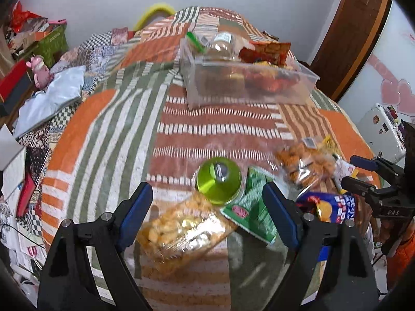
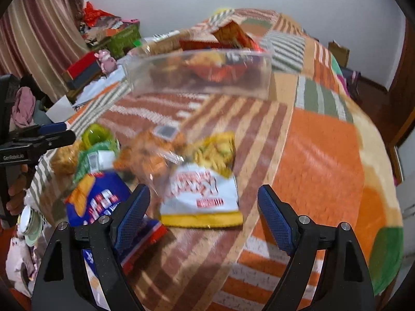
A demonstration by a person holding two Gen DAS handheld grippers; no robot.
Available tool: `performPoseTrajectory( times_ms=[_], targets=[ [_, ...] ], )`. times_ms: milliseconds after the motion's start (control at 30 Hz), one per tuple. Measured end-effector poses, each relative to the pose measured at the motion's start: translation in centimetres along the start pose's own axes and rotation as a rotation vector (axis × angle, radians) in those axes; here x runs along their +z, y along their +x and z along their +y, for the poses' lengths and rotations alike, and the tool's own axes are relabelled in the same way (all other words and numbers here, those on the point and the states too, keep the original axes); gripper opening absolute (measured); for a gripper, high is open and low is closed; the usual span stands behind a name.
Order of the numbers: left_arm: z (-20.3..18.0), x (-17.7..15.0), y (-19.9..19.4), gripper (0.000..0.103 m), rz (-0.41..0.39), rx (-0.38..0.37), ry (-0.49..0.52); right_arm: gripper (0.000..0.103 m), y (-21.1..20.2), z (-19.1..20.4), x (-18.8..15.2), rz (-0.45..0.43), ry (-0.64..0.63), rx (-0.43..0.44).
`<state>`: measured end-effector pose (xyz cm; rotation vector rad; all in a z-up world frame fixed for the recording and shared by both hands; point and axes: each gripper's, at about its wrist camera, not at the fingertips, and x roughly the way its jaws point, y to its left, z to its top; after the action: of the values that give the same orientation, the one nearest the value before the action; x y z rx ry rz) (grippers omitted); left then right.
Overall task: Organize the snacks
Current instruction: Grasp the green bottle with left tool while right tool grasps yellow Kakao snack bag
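Snacks lie just ahead of both wide, empty grippers: your left gripper frames the green-lidded jar, your right gripper the white-and-yellow bag.

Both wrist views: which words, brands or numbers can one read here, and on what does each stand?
"BAS": on the body of the right gripper, in the left wrist view.
"GenRobot.AI": on the body of the left gripper, in the right wrist view; small, so not certain.
Print on the blue bag, the white and yellow bag and the green packet: too blurred to read.
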<state>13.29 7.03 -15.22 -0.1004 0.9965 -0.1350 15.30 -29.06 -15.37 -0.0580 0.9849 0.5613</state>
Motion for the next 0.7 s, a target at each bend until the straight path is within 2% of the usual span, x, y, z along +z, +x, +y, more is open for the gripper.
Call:
performPoseTrajectory(
  times_ms=[167,367,500,600,633,667,700],
  targets=[
    [-0.3,-0.4,0.9,0.069,0.009,0.012,0.010,0.083,0.3,-1.3,-0.4,-0.007,0.048,-0.024],
    [-0.8,0.1,1.8,0.067,0.011,-0.009,0.016,0.083,0.8,-1.8,0.4,-0.005,0.024,-0.042],
    [-1.0,0.5,2.6,0.061,0.015,-0.019,0.018,0.083,1.7,-1.1,1.3,0.002,-0.041,-0.053],
    [-0.7,0.8,3.0,0.051,0.020,-0.029,0.004,0.083,2.8,-0.9,1.8,0.027,-0.075,-0.058],
    [-0.6,0.9,3.3,0.046,0.030,-0.033,0.000,0.081,3.0,-0.7,1.9,0.026,-0.086,-0.064],
    [-0.5,0.9,3.6,0.045,0.034,-0.038,-0.006,0.078,3.1,-0.6,2.0,0.024,-0.098,-0.068],
    [-0.5,0.9,3.7,0.045,0.030,-0.041,-0.011,0.071,3.1,-0.5,2.0,0.019,-0.107,-0.065]
  ],
)
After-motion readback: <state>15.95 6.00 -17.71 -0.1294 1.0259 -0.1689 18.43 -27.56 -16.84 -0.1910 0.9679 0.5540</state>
